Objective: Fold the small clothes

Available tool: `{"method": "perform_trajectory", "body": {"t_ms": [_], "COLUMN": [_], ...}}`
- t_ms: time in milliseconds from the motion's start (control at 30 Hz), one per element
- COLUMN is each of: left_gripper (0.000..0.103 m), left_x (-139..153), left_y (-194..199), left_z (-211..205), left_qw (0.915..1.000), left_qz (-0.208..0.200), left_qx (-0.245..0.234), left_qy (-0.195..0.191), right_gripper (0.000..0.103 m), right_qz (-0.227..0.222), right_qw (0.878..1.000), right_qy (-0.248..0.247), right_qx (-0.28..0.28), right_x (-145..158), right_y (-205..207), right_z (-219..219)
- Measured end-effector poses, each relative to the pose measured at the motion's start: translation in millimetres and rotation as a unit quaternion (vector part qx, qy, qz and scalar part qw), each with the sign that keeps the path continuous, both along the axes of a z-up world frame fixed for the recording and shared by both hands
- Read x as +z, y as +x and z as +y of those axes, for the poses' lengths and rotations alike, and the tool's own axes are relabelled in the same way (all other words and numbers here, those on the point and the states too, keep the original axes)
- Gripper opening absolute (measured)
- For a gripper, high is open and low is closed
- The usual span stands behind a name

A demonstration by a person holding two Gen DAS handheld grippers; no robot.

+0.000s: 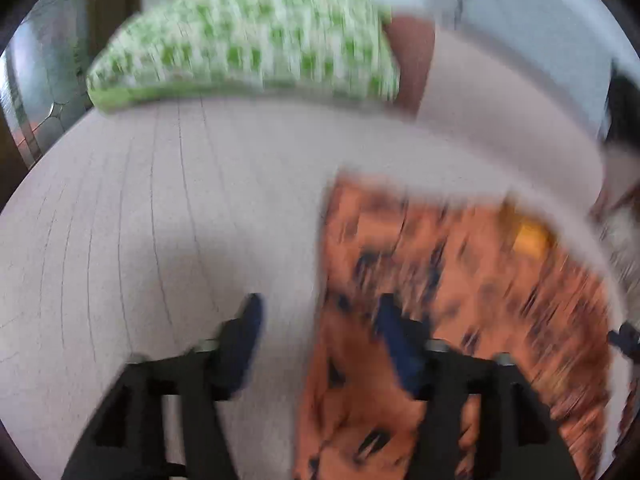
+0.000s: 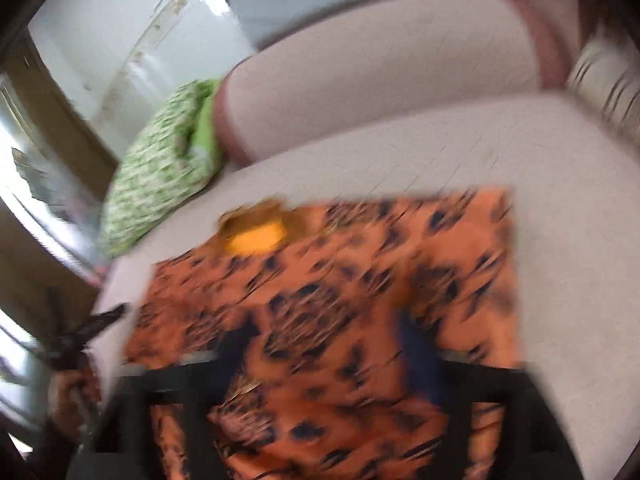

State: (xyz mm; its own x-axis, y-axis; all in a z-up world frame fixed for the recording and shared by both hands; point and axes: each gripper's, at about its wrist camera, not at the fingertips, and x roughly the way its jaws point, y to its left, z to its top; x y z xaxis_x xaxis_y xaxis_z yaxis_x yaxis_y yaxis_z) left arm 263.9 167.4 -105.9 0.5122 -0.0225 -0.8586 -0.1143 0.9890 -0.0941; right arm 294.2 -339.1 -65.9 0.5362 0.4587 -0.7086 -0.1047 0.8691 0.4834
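an orange shirt [image 2: 340,300] with dark blotches lies spread on a pale sofa seat [image 1: 160,220], its collar and yellow label [image 2: 256,238] at the far side, toward the backrest [image 2: 380,92]. both views are blurred, so fine creases cannot be made out.

the left gripper [image 1: 320,336] hangs over the shirt's left edge: one of its fingers [image 1: 248,332] is above bare seat, the other above the cloth, and they stand apart with nothing pinched between them. the right gripper [image 2: 324,364] is low over the middle of the shirt, fingers wide apart, cloth showing in the gap but not clamped.

this looks like the start of a fold, or the pause between folds: the shirt lies flat and neither gripper holds it. the next move likely calls for each gripper to close on an edge or corner and carry it across.

a green checked pillow [image 1: 248,36] leans at the seat's far end, well clear of the shirt.
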Motion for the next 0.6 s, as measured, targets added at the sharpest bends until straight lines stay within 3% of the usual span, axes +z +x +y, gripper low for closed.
{"method": "perform_trajectory", "body": {"t_ms": [33,67,100,200,267,367,500,600], "left_gripper": [0.067,0.067,0.066,0.066,0.067,0.074,0.078,0.078], "left_x": [-9.7,-3.3,7.2,40.2,53.4,59.1,36.0,22.3], "left_y": [0.5,-8.1,-17.7,-52.1,-76.5,-123.7,-176.4,-217.2], "left_z": [-1.4,-2.6,-1.4,8.3,12.0,19.9,25.9,22.3], "left_qw": [0.9994,0.9997,0.9997,0.9994,0.9994,0.9990,0.9940,0.9954], "left_qz": [0.032,0.011,0.008,-0.029,-0.025,-0.009,0.037,0.056], "left_qx": [-0.010,-0.014,-0.008,-0.005,-0.010,0.005,-0.014,-0.032], "left_qy": [0.008,0.019,0.023,-0.016,-0.022,-0.044,-0.102,-0.071], "right_gripper": [0.090,0.081,0.079,0.080,0.080,0.081,0.082,0.081], "right_qz": [0.053,0.097,0.074,0.014,-0.003,0.004,0.054,0.086], "right_qw": [0.999,0.995,0.997,0.998,0.998,0.999,0.997,0.995], "right_qy": [-0.008,-0.015,-0.015,0.022,-0.003,0.006,-0.042,-0.038], "right_qx": [0.003,-0.001,-0.019,-0.055,-0.062,-0.052,-0.039,-0.032], "right_x": [-20.6,-39.6,-35.4,9.3,30.1,39.6,16.5,-3.4], "right_y": [3.8,6.1,-2.2,-37.2,-60.3,-105.1,-164.7,-216.9], "right_z": [3.0,3.5,-2.0,-19.4,-24.8,-41.7,-60.7,-82.3]}}
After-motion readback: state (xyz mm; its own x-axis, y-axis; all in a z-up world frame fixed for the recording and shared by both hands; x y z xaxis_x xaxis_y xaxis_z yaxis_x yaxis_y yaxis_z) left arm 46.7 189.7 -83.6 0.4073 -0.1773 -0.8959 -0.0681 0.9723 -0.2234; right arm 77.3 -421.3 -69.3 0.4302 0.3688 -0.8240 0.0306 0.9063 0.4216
